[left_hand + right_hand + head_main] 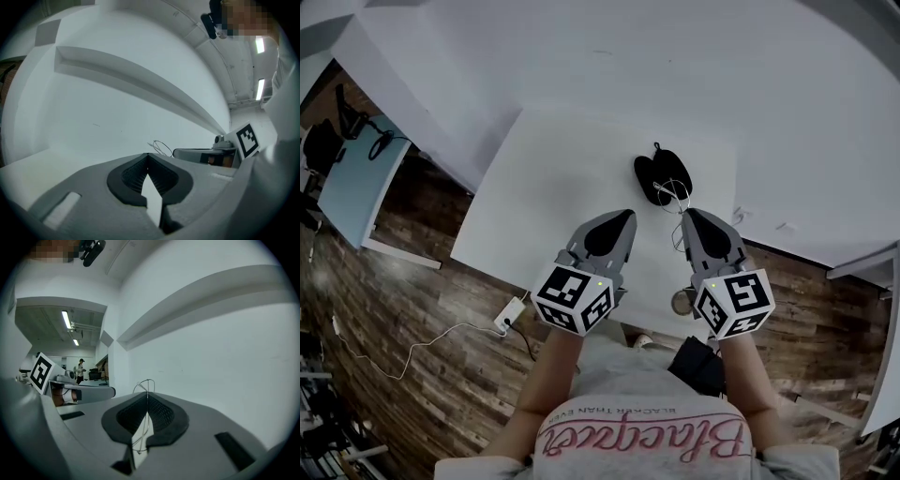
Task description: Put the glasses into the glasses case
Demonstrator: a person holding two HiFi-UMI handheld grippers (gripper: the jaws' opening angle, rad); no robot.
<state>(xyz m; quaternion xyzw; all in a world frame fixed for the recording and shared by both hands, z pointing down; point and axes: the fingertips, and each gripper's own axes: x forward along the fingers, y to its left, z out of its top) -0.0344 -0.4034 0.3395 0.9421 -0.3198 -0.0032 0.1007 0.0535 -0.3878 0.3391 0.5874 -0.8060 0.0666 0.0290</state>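
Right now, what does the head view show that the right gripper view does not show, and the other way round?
Only the head view: the black glasses case on the white table. Only the right gripper view: a distant person and ceiling lights. Both: the wire glasses pinched in the shut right gripper, and the left gripper.

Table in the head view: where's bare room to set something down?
Bare table left of the glasses case, ahead of the left tool. Crowded between case and right tool, which grips the glasses.
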